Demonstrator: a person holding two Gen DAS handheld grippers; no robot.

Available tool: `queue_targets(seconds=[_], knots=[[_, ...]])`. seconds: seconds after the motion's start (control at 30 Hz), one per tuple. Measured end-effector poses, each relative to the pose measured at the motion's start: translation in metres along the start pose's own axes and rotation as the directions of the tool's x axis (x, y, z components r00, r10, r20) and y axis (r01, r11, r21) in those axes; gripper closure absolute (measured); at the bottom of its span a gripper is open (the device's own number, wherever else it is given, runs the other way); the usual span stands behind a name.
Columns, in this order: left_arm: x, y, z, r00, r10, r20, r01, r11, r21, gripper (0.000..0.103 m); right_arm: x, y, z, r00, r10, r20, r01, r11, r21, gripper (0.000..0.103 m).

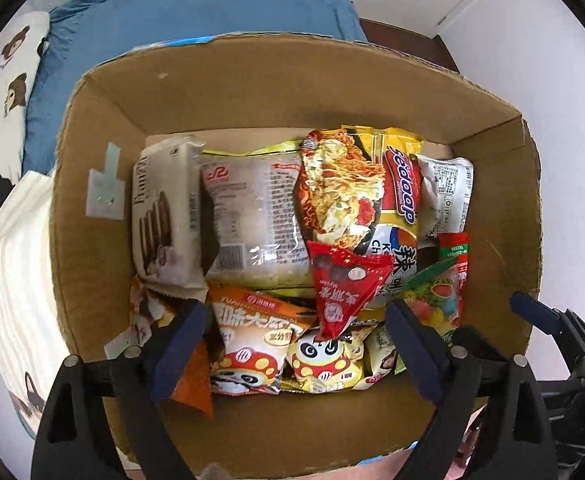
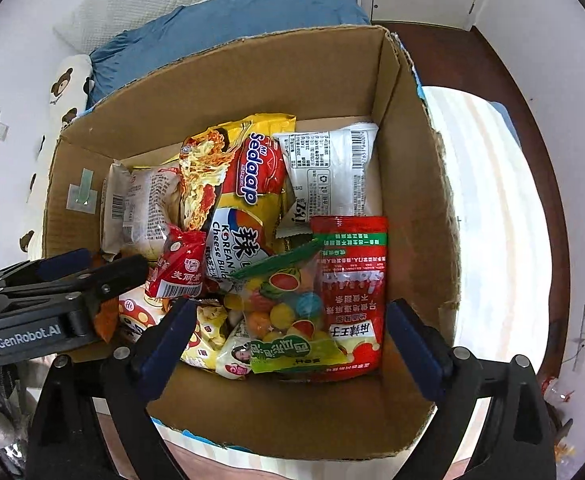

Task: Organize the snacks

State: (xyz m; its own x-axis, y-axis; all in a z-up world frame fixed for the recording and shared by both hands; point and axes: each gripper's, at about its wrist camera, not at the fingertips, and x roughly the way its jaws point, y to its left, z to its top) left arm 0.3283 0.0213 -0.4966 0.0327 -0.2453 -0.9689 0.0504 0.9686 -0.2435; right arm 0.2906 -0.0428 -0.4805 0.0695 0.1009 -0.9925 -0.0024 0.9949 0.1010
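A cardboard box (image 1: 292, 80) fills the middle of both views, open at the top and packed with snack packets. The clearest writing is "Sedaap" in white on a red band across a yellow noodle packet (image 2: 248, 184), with "KOREAN" and "Cheese Bul..." lower on it and a large Chinese character beside them. In the left wrist view the same packet lies right of centre, and a pale biscuit packet (image 1: 164, 216) at the left of the box shows dark round biscuits and lettering too blurred to read. Next to it lies a whitish packet (image 1: 252, 216) covered in fine print. A small red triangular packet (image 1: 340, 284) with Chinese characters sits at the centre. Low in the frame lie an orange packet (image 1: 252, 320) and a yellow packet with a panda face (image 1: 324, 356).

In the right wrist view a clear bag of coloured fruit candy (image 2: 288, 312) overlaps a red pouch (image 2: 352, 280) with Chinese text, and a white packet (image 2: 328, 172) with barcodes lies in the upper right of the box.

The left gripper (image 1: 296, 344) hangs over the near end of the box, its jaws spread wide with nothing pinched. The right gripper (image 2: 292, 336) likewise stands wide apart above the candy bag, gripping nothing. "GenRobot.AI" reads on the left gripper's body at the left edge of the right wrist view.
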Motion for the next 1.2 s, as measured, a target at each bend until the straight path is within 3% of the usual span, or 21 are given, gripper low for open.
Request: queue_targets(seconds=[0.37,0.6,0.8,1.2], knots=[[-0.01,0.013,-0.018,0.999,0.012,0.041,-0.011,1.0,-0.023,0.011,-0.007,0.001,-0.012,1.0,-0.007,0.01,0.007,1.0,-0.006,0.004],[-0.037,0.016,-0.039,0.991,0.022,0.132,-0.018,0.999,-0.031,0.011,-0.026,0.001,-0.03,0.997,0.002,0.072,-0.001,1.0,-0.005,0.004],[-0.075,0.013,-0.076,0.958,0.079,0.277,-0.078,0.997,-0.015,0.011,-0.063,0.004,-0.061,0.983,0.008,0.185,-0.005,1.0,-0.016,0.004],[-0.145,0.006,-0.181,0.865,0.112,0.489,-0.113,0.993,-0.027,0.011,-0.146,0.015,-0.157,0.924,0.027,0.381,-0.003,0.998,-0.063,0.001]])
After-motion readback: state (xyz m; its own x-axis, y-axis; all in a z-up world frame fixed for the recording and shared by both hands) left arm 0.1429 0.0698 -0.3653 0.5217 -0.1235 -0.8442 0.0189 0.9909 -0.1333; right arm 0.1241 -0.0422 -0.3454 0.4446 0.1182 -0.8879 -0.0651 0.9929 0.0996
